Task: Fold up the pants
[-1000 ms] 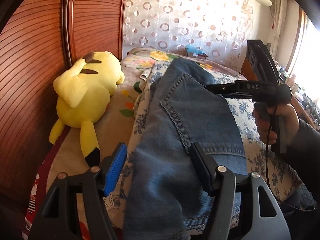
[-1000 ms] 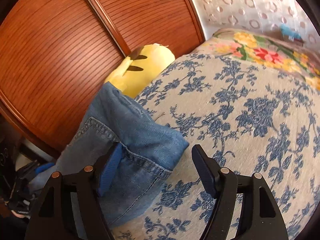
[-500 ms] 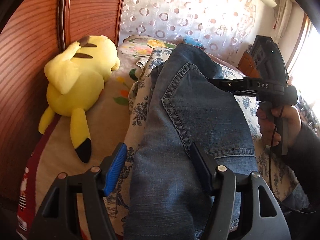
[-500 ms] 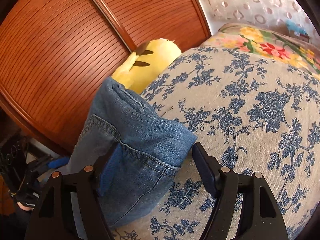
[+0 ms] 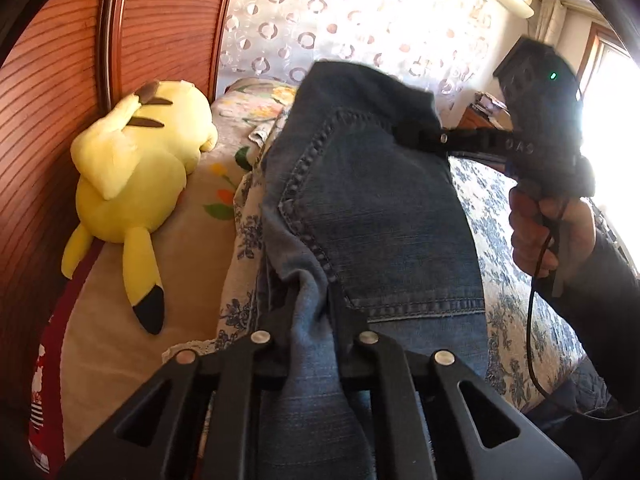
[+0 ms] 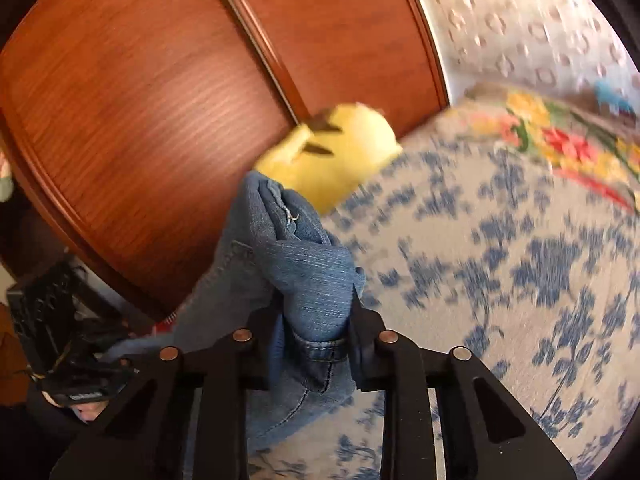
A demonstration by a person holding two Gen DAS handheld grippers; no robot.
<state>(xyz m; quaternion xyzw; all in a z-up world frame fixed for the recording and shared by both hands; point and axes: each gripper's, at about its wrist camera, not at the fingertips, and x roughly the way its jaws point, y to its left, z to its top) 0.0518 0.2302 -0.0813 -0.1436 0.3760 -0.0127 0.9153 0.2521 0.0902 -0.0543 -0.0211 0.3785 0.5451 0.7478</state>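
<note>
Blue denim pants (image 5: 372,216) lie lengthwise on the bed, and each gripper pinches one end. In the left wrist view my left gripper (image 5: 308,312) is shut on a bunched fold at the near end, by the back pocket. My right gripper (image 5: 412,136) holds the far end, which is lifted off the bed. The right wrist view shows that gripper (image 6: 316,312) with its jaws closing. A wad of denim (image 6: 308,264) with a stitched hem is squeezed between its pads. The fabric behind each grip is hidden.
A yellow plush toy (image 5: 136,184) lies left of the pants against a ribbed wooden door (image 5: 48,120). The blue-flowered bedspread (image 6: 520,260) spreads to the right. A person's hand (image 5: 552,232) in a dark sleeve grips the right gripper's handle. A patterned curtain hangs behind the bed.
Both grippers stood open around the denim; both have closed and bunched it. The right gripper has risen with the far end, and its view is now blurred.
</note>
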